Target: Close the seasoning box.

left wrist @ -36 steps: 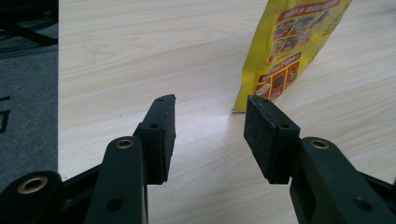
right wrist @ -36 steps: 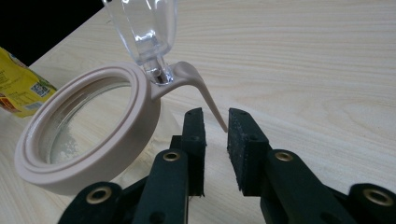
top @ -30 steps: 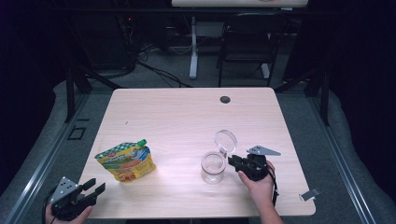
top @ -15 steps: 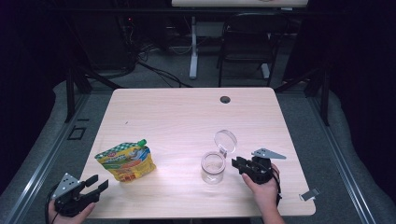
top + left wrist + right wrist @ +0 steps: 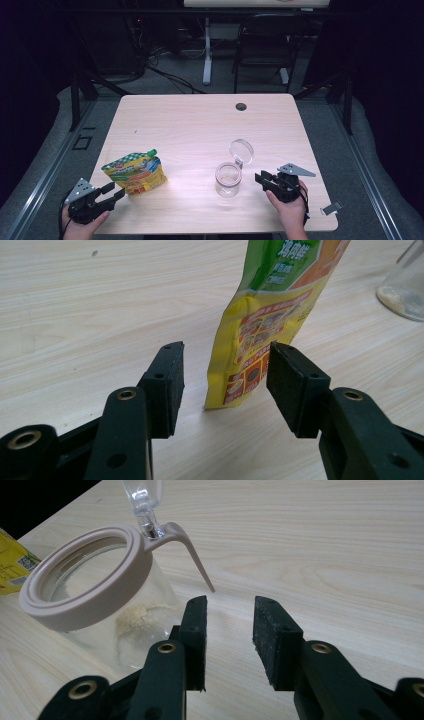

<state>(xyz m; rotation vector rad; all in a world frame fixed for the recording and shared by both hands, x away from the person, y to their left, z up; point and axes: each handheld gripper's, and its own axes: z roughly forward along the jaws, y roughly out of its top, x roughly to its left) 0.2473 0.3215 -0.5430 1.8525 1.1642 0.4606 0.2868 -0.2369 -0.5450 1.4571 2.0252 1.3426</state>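
A yellow-green spouted food pouch (image 5: 136,172) lies at the table's front left. My left gripper (image 5: 112,192) sits just in front of it, open, its jaws having just been opening. In the left gripper view the pouch's lower corner (image 5: 240,375) lies just ahead of the gap, and neither pad presses it. A clear glass jar (image 5: 228,180) with a beige rim stands right of centre, its hinged lid (image 5: 241,150) up and a little powder inside. My right gripper (image 5: 261,179) is just right of the jar, apart from it. It is open, its jaws just widened and nothing between them (image 5: 230,630).
The wooden table (image 5: 200,125) has a small cable hole (image 5: 241,106) near its far edge. The jar (image 5: 405,295) shows at the right edge of the left gripper view. A chair and desk legs stand beyond the table, and a small metal clip (image 5: 331,208) lies off its front right corner.
My right gripper has drawn back from the jar to the right, and its jaws have widened. My left gripper has shifted right toward the pouch with its jaws wider.
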